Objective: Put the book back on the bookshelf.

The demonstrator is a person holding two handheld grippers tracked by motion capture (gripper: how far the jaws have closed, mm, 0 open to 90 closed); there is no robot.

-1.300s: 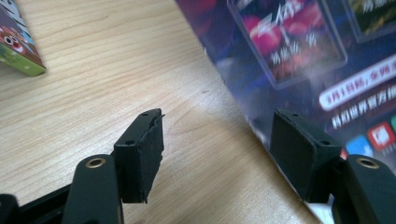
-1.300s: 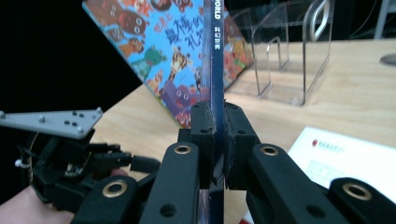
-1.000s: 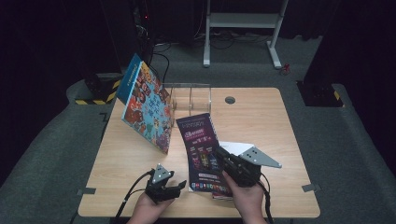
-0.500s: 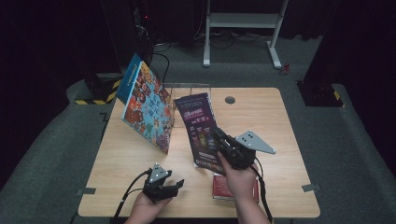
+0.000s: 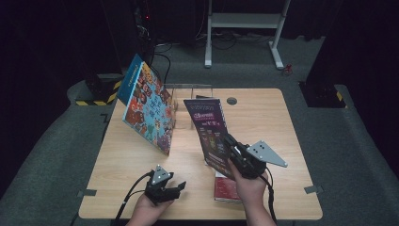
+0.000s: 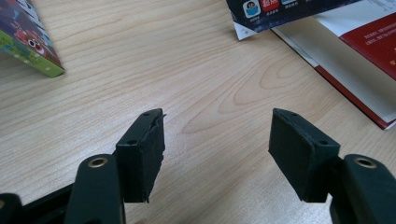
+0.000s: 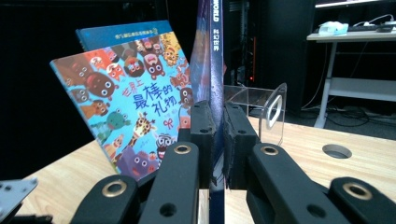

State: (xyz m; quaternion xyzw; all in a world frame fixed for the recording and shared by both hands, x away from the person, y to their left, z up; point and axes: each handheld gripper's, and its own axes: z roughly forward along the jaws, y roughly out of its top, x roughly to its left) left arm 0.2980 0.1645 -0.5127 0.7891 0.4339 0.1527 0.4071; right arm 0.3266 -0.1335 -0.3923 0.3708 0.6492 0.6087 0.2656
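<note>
The dark purple book is held upright off the table, clamped at its lower edge between the jaws of the right gripper. Its printed cover is tilted slightly. In the right gripper view its thin spine is seen edge-on, standing vertical.

purple book: top cut by frame edge | red book: partly hidden under purple book
</note>
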